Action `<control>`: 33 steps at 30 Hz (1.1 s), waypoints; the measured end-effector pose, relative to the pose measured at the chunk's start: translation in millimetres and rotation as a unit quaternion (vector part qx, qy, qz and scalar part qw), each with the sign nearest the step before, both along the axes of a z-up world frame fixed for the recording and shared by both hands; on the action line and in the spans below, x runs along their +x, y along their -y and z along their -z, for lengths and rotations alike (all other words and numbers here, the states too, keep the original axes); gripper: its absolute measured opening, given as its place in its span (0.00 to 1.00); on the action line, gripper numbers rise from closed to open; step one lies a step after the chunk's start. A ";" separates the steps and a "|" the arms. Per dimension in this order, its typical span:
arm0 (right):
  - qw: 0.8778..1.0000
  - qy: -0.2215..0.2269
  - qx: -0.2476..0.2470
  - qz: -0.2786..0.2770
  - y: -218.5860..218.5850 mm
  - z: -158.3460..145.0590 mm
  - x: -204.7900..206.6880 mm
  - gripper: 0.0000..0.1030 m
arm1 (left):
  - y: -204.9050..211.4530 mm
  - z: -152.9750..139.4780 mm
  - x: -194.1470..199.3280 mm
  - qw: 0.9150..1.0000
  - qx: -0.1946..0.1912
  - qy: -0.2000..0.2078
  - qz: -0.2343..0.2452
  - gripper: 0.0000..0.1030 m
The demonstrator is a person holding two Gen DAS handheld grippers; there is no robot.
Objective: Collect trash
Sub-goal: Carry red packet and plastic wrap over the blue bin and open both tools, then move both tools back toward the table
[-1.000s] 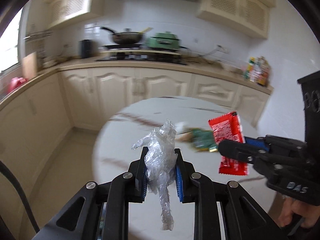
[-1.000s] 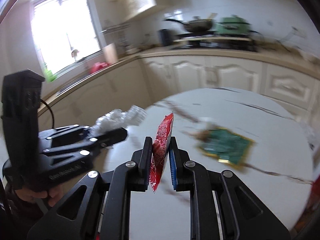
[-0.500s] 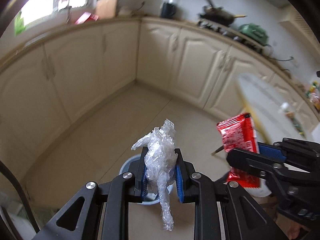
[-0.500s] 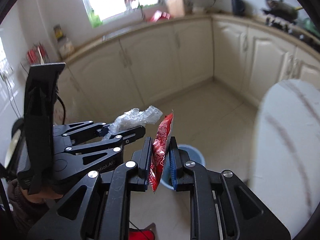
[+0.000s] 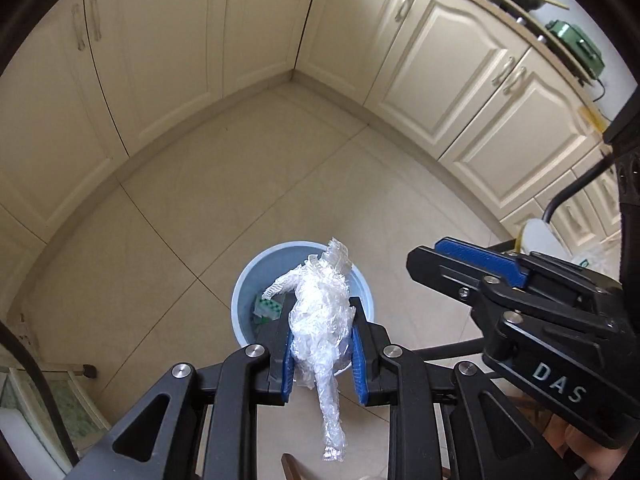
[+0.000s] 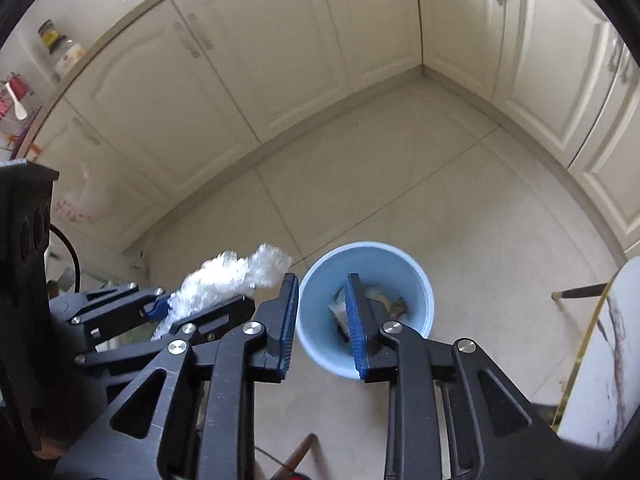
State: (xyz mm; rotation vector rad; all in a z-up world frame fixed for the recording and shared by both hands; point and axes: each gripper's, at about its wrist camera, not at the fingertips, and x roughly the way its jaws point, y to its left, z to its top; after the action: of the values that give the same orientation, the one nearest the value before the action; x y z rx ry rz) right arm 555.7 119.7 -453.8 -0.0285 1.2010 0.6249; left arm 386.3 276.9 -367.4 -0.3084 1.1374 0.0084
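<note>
My left gripper (image 5: 318, 310) is shut on a crumpled wad of clear plastic wrap (image 5: 322, 312), which hangs over a light blue trash bin (image 5: 240, 292) on the floor. A green-and-white scrap (image 5: 266, 308) lies inside the bin. In the right wrist view, my right gripper (image 6: 321, 280) hovers directly above the bin (image 6: 420, 280); its jaws are opening and nothing is between them. Pale trash (image 6: 386, 300) sits in the bin's bottom. The red wrapper is not visible in either view. The plastic wrap (image 6: 232, 276) shows to the left, beside the bin.
Cream cabinets (image 5: 440, 60) wrap round the tiled floor (image 5: 280, 160) on two sides. A white marble table edge with a gold rim (image 6: 600, 360) and a dark leg (image 6: 580, 291) stand to the right of the bin. A stove with pots (image 5: 560, 32) is at upper right.
Both grippers swung away from the table and sank toward the floor bin. The red wrapper is gone from the right gripper, whose jaws have parted. The left still grips the plastic.
</note>
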 end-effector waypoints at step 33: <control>0.986 0.156 0.032 0.050 37.6 -159.6 -54.2 0.62 | 1.6 -127.4 -8.6 0.984 0.091 0.116 -0.105 0.70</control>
State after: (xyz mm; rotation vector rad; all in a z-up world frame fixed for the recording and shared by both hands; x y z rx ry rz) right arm 501.6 82.1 -294.2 -0.0106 0.8726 0.5471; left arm 377.7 275.3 -240.0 -0.2582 0.8628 0.2559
